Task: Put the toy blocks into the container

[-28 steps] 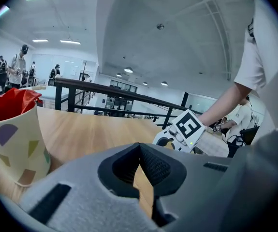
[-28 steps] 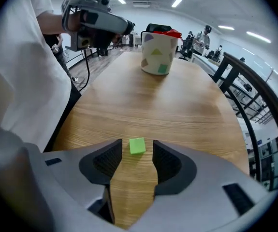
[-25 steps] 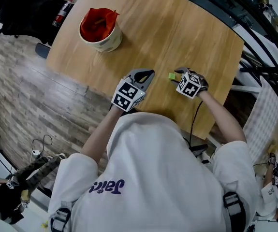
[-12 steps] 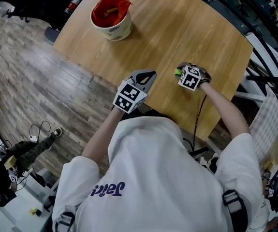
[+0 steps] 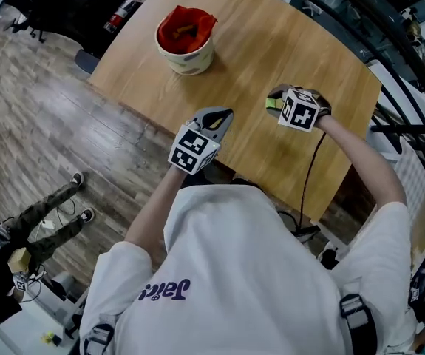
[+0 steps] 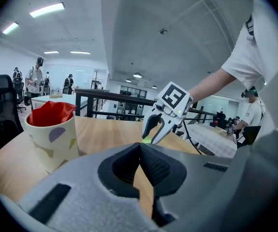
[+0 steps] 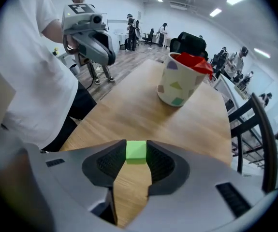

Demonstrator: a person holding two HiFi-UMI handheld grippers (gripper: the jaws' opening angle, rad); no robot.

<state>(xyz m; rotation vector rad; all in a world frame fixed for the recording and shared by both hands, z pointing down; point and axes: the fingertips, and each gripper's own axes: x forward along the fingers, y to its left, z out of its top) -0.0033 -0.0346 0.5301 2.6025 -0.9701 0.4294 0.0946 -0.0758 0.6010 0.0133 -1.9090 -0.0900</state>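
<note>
**Green block clamped in the right tongs, container off to the upper left**

In the head view a cream container with pale coloured patches stands on the wooden desk towards the upper left of the frame; a crumpled red liner fills its mouth. Lower down and near the middle, the left tongs hang over the desk close to its lower edge; the left gripper view shows their tips pressed together with nothing caught between them, only bare desk showing through the gap behind the tips. Right of centre, the right tongs point steeply down at the desk; their jaws have just been closing and now clamp a small green block by two opposite sides; the right gripper view shows it squarely between the pads at their tips, held above the desk surface. The block is well apart from the container, which lies further up and to the left.
</note>
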